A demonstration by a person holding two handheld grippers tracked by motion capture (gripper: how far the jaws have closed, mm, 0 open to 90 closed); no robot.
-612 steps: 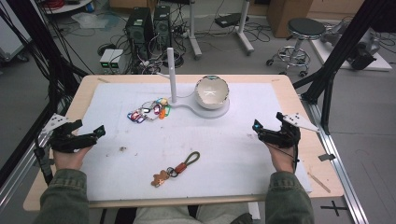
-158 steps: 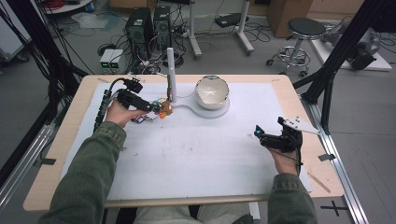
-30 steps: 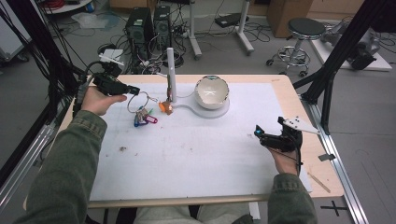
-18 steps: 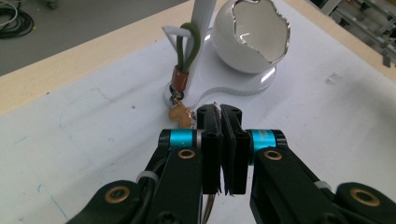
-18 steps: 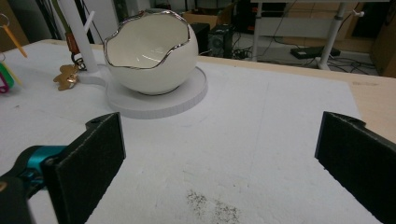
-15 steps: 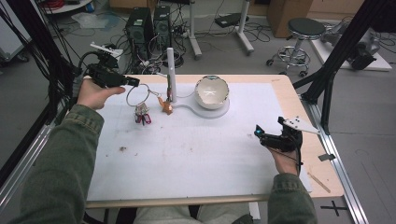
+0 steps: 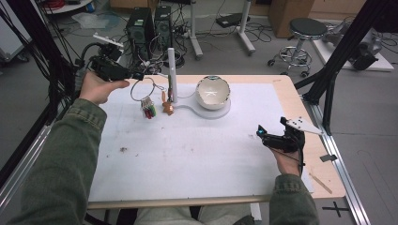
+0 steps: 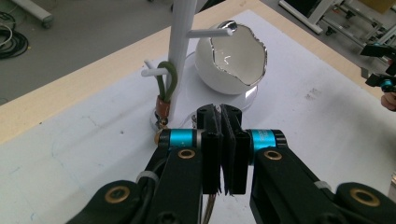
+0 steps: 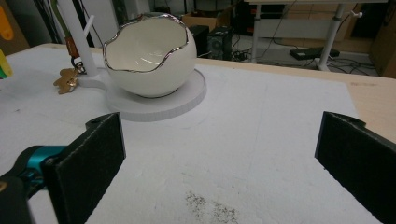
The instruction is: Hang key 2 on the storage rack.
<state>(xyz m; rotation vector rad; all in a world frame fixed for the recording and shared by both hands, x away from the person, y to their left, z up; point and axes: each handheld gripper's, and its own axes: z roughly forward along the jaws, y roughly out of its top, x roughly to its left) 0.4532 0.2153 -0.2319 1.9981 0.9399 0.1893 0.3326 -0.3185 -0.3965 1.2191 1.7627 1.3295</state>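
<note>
A: Where do we have the left gripper [image 7: 133, 75]?

B: We hold it raised over the far left corner of the table [image 7: 291, 93], forearm stretched forward from the bottom left of the high view, palm turned inward. Its jaws are pressed together on the wire key ring [image 7: 142, 89], which hangs below them as a thin loop. The coloured keys [image 7: 148, 110] dangle at the bottom of that loop, just above the white mat [image 7: 187, 150].

A: And what sits near it?

B: Just to the right of the ring stands the white peg stand [image 8: 180, 51]. A green cord keychain [image 8: 166, 84] is looped over one of its lower pegs, with a brown charm [image 7: 168, 108] hanging by the stand's foot. In the left gripper view the post rises directly ahead of our closed jaws. Beside the post, the egg-shaped bowl [image 7: 213, 92] rests on the same white base.

A: Our right gripper [image 7: 261, 134]?

B: It rests low at the right edge of the mat, well apart from the stand, hand [image 7: 285, 159] beneath it. Its jaws are spread wide with nothing between them, facing the bowl.
</note>
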